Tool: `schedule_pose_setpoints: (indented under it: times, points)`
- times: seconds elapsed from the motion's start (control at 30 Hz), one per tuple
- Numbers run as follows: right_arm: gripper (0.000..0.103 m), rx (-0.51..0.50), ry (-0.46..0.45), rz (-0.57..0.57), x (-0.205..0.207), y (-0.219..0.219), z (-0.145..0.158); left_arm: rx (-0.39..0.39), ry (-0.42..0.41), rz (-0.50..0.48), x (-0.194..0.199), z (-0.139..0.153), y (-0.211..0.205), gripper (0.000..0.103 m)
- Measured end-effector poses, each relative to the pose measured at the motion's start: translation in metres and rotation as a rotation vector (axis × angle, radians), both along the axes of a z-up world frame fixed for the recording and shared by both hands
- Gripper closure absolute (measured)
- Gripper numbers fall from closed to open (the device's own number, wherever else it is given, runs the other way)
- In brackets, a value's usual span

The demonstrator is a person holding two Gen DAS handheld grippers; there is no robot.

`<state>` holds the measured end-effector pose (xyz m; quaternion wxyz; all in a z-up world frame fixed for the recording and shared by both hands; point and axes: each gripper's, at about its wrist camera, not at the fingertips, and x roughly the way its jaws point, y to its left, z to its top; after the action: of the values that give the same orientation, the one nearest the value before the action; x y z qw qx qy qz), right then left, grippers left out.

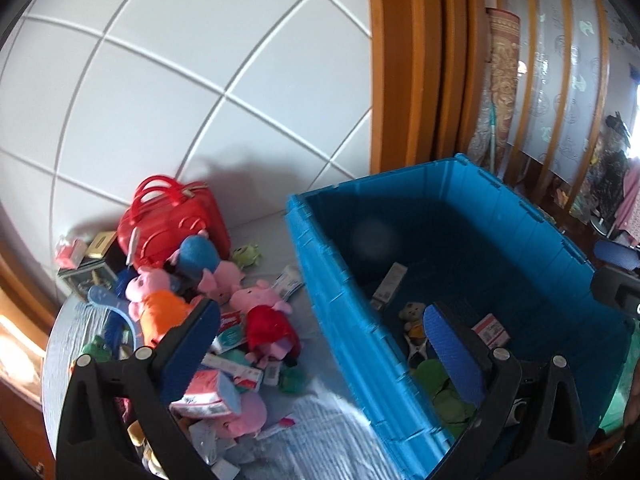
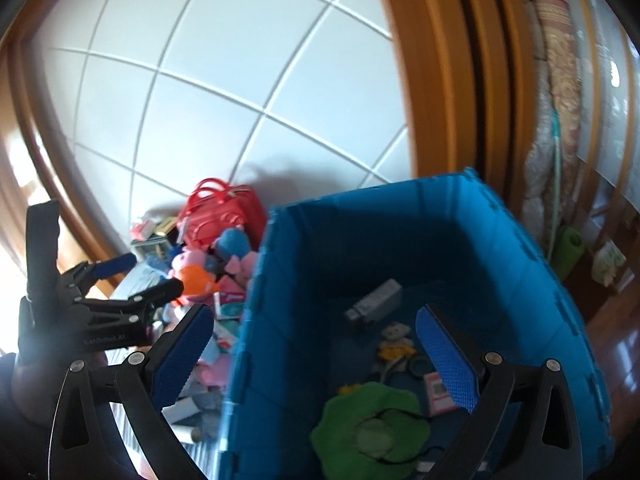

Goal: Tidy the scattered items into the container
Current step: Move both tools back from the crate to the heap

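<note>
Both tongs, left gripper [image 1: 320, 344] and right gripper [image 2: 312, 344], gape fully, empty; straddling the blue container [image 1: 340, 312] wall, a finger risks snagging it.

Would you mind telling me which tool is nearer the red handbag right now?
Left. The left tool is over the toy pile, just short of the red handbag. The right tool straddles the blue bin's near wall, farther off.
</note>
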<state>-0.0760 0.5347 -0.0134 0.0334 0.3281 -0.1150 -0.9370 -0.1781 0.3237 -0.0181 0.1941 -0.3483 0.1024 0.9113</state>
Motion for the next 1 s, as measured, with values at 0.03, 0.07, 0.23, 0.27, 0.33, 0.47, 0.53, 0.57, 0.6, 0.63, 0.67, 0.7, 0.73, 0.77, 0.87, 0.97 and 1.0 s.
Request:
schedule_pose_setpoints:
  times: [0.03,0.07,0.23,0.27,0.33,0.47,0.53,0.57,0.6,0.63,0.67,0.7,0.73,0.77,0.87,0.97,1.0]
  points:
    - [0.000,0.002,0.003,0.015,-0.001,-0.008,0.000,0.003,0.000,0.016,0.002,-0.001,-0.011,0.000]
    - [0.000,0.005,0.005,0.032,-0.002,-0.017,0.001,0.007,0.000,0.030,0.003,-0.002,-0.022,0.000]
    - [0.000,0.014,0.001,0.088,-0.008,-0.058,-0.002,0.017,-0.001,0.090,0.009,-0.006,-0.070,0.000]
    - [0.000,0.015,0.001,0.099,-0.009,-0.067,-0.002,0.016,0.000,0.099,0.011,-0.007,-0.079,0.000]
    - [0.000,0.024,0.008,0.121,-0.010,-0.086,-0.002,0.012,0.003,0.122,0.013,-0.008,-0.100,0.000]
    - [0.000,0.033,0.000,0.157,-0.017,-0.124,-0.005,0.027,-0.003,0.169,0.016,-0.013,-0.150,0.000]
    - [0.000,0.039,-0.002,0.176,-0.019,-0.143,-0.007,0.042,-0.021,0.192,0.015,-0.017,-0.176,0.000]
    - [0.000,0.042,-0.004,0.184,-0.021,-0.153,-0.008,0.049,-0.037,0.208,0.014,-0.021,-0.189,0.000]
    - [0.000,0.043,-0.006,0.188,-0.022,-0.161,-0.010,0.052,-0.051,0.223,0.013,-0.024,-0.200,0.000]
    - [0.000,0.045,-0.009,0.193,-0.023,-0.169,-0.013,0.055,-0.065,0.240,0.012,-0.029,-0.211,0.000]
    - [0.000,0.048,-0.014,0.199,-0.025,-0.177,-0.016,0.053,-0.077,0.257,0.010,-0.033,-0.223,0.000]
    - [0.000,0.050,-0.019,0.202,-0.026,-0.183,-0.019,0.048,-0.088,0.270,0.009,-0.038,-0.234,0.000]
    - [0.000,0.050,-0.027,0.206,-0.027,-0.190,-0.022,0.040,-0.096,0.277,0.009,-0.042,-0.243,0.000]
    - [0.000,0.048,-0.038,0.209,-0.029,-0.199,-0.026,0.029,-0.102,0.282,0.009,-0.047,-0.251,0.000]
    - [0.000,0.039,-0.055,0.217,-0.033,-0.218,-0.036,-0.005,-0.114,0.288,0.011,-0.058,-0.268,0.000]
    - [0.000,0.039,-0.072,0.230,-0.039,-0.237,-0.044,-0.025,-0.135,0.278,0.011,-0.071,-0.282,0.000]
    - [0.000,0.039,-0.078,0.232,-0.040,-0.244,-0.048,-0.030,-0.141,0.274,0.010,-0.075,-0.286,0.000]
